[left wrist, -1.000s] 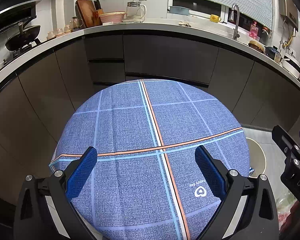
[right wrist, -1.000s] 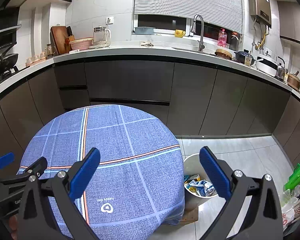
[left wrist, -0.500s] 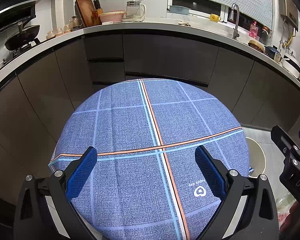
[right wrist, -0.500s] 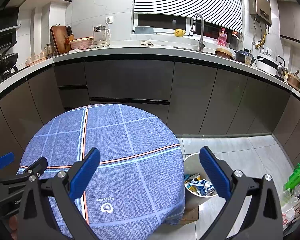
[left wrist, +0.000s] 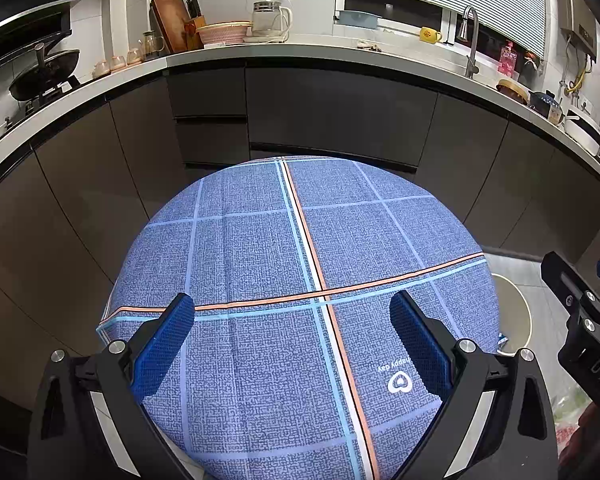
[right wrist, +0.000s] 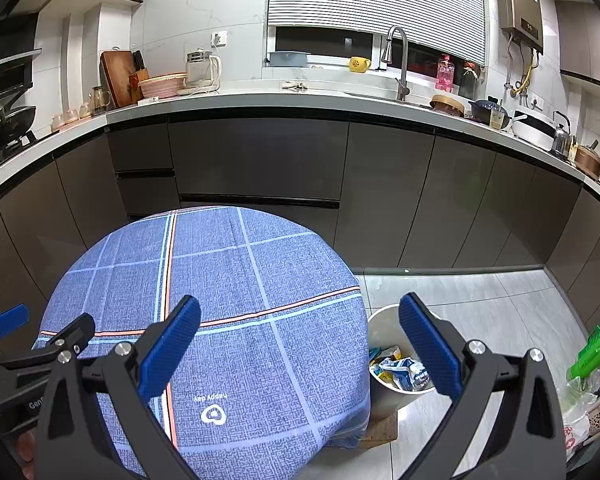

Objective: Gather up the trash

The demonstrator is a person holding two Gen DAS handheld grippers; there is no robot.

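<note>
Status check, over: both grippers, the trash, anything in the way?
Left hand-held gripper open, right hand-held gripper open, both empty. Wrappers in white bin. No trash on blue tablecloth.

Even indoor light is falling from above, keeping both views bright and sharp. The fisheye lens is bending the kitchen counter (right wrist: 300, 100) into an arc and darkening the frame corners. The floor tiles (right wrist: 480, 300) are giving off a soft sheen, and shadows are lying faint
</note>
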